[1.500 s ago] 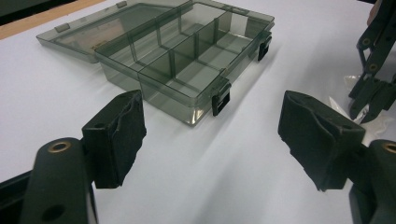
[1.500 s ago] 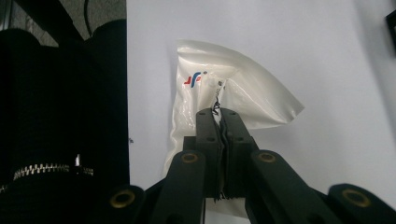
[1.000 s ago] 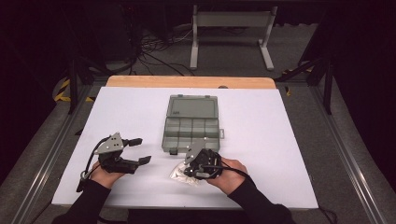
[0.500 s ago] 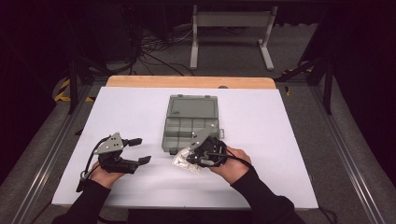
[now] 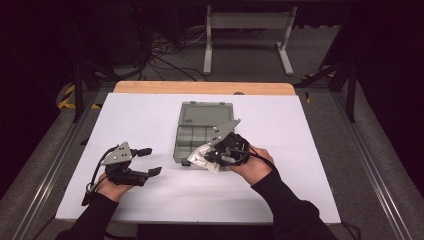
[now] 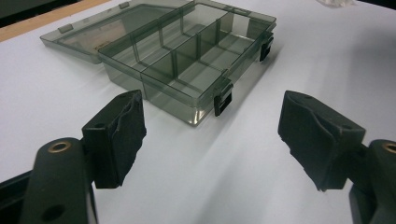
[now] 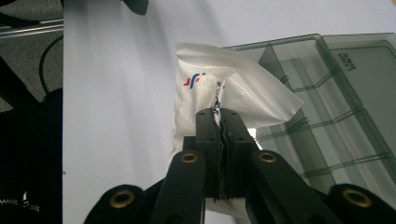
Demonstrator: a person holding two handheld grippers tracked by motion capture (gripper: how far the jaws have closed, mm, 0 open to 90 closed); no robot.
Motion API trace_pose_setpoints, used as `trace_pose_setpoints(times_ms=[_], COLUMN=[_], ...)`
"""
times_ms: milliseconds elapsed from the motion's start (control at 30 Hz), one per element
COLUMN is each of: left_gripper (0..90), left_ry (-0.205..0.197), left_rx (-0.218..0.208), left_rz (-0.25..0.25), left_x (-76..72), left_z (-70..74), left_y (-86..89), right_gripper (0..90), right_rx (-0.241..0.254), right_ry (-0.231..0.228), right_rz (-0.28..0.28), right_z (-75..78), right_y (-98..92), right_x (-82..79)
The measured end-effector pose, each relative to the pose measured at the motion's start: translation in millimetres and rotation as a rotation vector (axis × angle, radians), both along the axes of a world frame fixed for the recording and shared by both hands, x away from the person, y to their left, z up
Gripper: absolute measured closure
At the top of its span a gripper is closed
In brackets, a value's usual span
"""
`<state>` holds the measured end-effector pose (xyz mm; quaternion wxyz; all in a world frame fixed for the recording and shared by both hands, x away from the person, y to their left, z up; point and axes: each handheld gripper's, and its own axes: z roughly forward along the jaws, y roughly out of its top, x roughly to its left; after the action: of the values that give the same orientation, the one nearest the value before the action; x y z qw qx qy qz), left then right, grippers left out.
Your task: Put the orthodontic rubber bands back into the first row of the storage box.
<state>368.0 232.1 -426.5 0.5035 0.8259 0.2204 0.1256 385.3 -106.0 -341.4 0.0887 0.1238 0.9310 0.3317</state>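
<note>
Over the box (image 5: 202,131) front edge, your right gripper (image 5: 212,156) has lifted the pinched white bag (image 5: 200,157) toward the compartments; your left gripper (image 5: 147,161) waits open.

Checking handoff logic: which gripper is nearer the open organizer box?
Right. The right gripper, shut on a white bag, is at the box's near edge. The left gripper, open, sits on the table well off to the box's left.

left gripper (image 5: 150,161) agape, right gripper (image 7: 219,116) clamped
</note>
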Motion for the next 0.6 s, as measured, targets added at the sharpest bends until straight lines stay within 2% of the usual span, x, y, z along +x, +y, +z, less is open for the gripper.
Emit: trace_pose_setpoints(times_ms=[267, 600], left_gripper=[23.7, 23.6], left_ry=[0.0, 0.002], left_rx=[0.0, -0.002], left_rz=[0.0, -0.001], left_x=[0.0, 0.2], left_z=[0.1, -0.2], left_y=[0.2, 0.1], right_gripper=[87.2, 87.0], right_rx=[0.007, 0.016], right_ry=[-0.018, -0.022], right_rz=[-0.029, -0.072], right_z=[8.1, 9.7], right_y=[-4.3, -11.4], right_x=[14.7, 37.7])
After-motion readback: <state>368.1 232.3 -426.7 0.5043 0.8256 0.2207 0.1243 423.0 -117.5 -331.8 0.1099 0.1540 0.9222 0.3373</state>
